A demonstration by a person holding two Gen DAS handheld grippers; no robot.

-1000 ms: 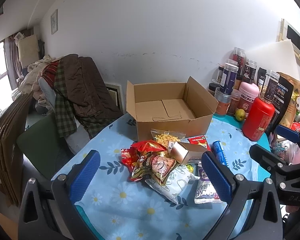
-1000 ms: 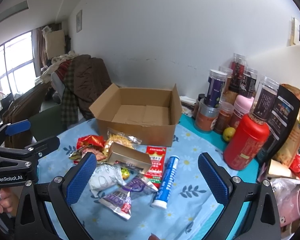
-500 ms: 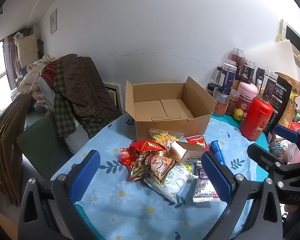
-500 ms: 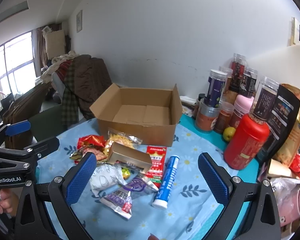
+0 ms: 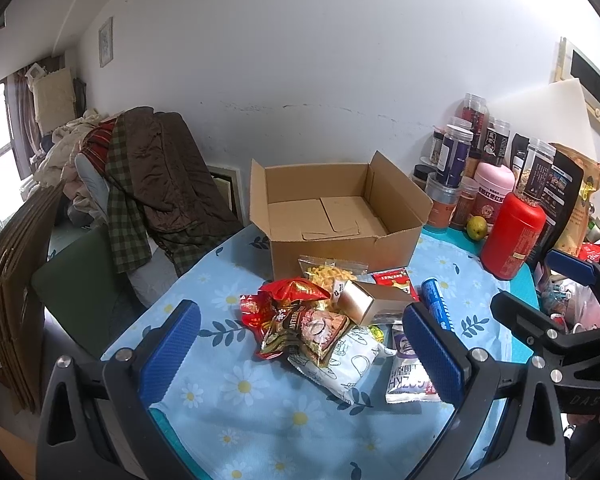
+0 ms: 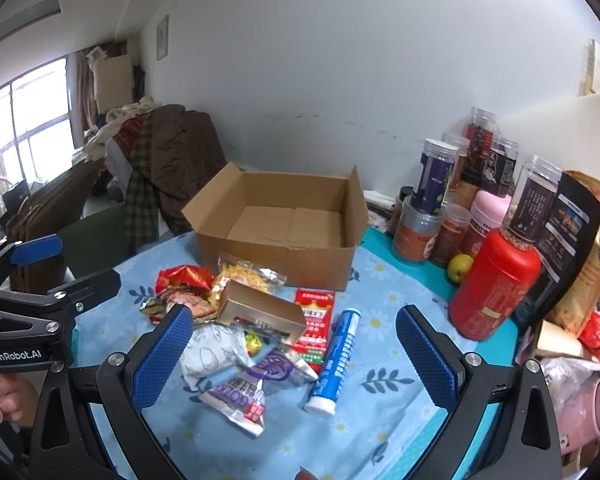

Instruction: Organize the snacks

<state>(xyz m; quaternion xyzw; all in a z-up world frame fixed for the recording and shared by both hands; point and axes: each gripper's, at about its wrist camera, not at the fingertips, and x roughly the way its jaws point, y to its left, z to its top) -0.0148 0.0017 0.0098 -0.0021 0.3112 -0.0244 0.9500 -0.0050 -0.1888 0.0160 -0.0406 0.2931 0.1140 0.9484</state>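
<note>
A heap of snacks lies on the blue flowered tablecloth (image 5: pixel 260 408) in front of an empty open cardboard box (image 5: pixel 336 216) (image 6: pixel 284 228). In the heap are a red foil bag (image 5: pixel 288 294), a gold carton (image 5: pixel 370 300) (image 6: pixel 260 310), a white pouch (image 5: pixel 348 360), a purple-and-silver pouch (image 6: pixel 256 384), a red sachet (image 6: pixel 314 316) and a blue tube (image 6: pixel 338 356). My left gripper (image 5: pixel 300 354) hovers open above the heap's near side, holding nothing. My right gripper (image 6: pixel 296 360) is open too, over the pouches and tube, and shows at the right edge of the left wrist view.
Jars, a red canister (image 6: pixel 494 284), a pink tin (image 5: pixel 492 196), dark bags and a green fruit (image 6: pixel 460 267) crowd the table's right side against the wall. A chair draped with clothes (image 5: pixel 148 184) stands to the left. A hand (image 6: pixel 4 396) grips the left tool.
Both views have shifted only slightly; the heap sits a little nearer the left gripper. Nothing was taken or released.
</note>
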